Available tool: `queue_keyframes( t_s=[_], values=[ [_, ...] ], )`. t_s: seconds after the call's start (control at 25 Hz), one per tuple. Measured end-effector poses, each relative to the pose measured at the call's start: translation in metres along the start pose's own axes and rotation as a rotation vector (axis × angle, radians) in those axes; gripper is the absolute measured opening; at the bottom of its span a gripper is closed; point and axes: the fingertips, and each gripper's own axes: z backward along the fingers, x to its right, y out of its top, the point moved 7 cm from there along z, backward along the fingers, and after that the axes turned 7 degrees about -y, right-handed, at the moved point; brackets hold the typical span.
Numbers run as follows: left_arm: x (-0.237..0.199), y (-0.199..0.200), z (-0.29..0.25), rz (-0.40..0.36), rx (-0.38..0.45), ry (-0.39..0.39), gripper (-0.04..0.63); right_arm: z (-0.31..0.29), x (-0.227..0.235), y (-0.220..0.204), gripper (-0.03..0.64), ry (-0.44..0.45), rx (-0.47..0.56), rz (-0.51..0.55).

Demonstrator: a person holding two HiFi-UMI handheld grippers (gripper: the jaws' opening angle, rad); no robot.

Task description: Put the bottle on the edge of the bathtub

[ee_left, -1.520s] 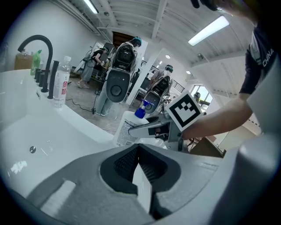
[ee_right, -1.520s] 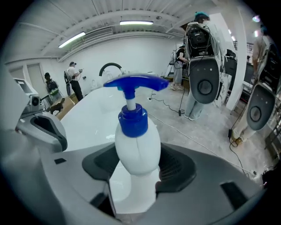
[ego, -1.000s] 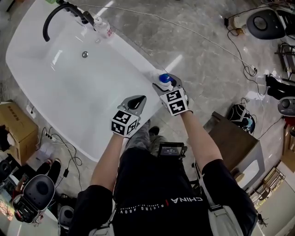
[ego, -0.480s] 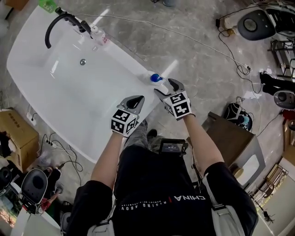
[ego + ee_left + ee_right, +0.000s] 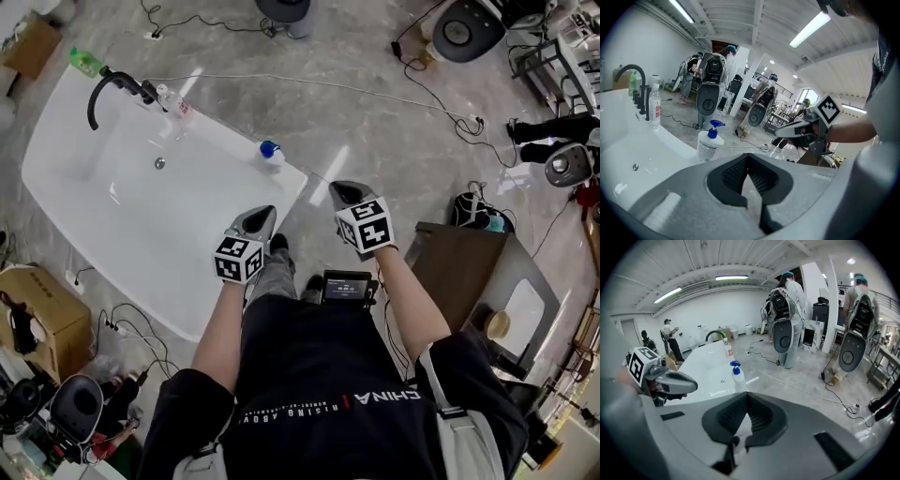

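On the polished grey floor (image 5: 375,112): white bathtub (image 5: 112,225), black tap (image 5: 105,82) at its far end. Left gripper (image 5: 269,211), jaws pressed together, empty, held by the tub's side rim. Right gripper (image 5: 336,187), jaws just closed, nothing between them, held over the floor. Pump bottle (image 5: 271,153), white with blue head, upright on the tub's edge at the corner, apart from both grippers.

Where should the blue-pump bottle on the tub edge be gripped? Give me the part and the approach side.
Take the bottle by its round white body, below the blue pump, pinched level across its width. It stands upright on a corner of the bathtub rim, so come in from the open floor side. The narrow pump would probably give a poor hold.
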Motion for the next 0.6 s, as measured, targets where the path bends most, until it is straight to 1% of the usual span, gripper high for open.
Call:
queue_keyframes(
  t_s=[0.12,0.32,0.4,0.48,0.52,0.56,0.6],
  values=[
    [0.034,-0.01,0.008,-0.01,0.013,0.001,0.009,0.034,-0.005,-0.023,0.009,0.016,0.004,0.003],
    [0.089,-0.031,0.021,-0.036,0.004,-0.002,0.009,0.087,-0.01,-0.055,0.009,0.021,0.043,-0.01],
    [0.106,-0.037,0.026,-0.015,0.023,0.0,0.009,0.101,-0.011,-0.066,0.009,0.027,0.054,-0.018],
    [0.117,-0.043,0.033,0.036,0.059,0.007,0.009,0.113,-0.013,-0.074,0.009,0.032,0.061,-0.024],
    [0.122,-0.046,0.037,0.048,0.068,0.016,0.009,0.118,-0.014,-0.077,0.009,0.034,0.066,-0.026],
    [0.126,-0.049,0.041,0.039,0.065,0.027,0.009,0.122,-0.016,-0.079,0.009,0.037,0.072,-0.026],
    [0.132,-0.051,0.044,0.011,0.052,0.037,0.009,0.126,-0.018,-0.08,0.009,0.041,0.08,-0.023]
  ],
)
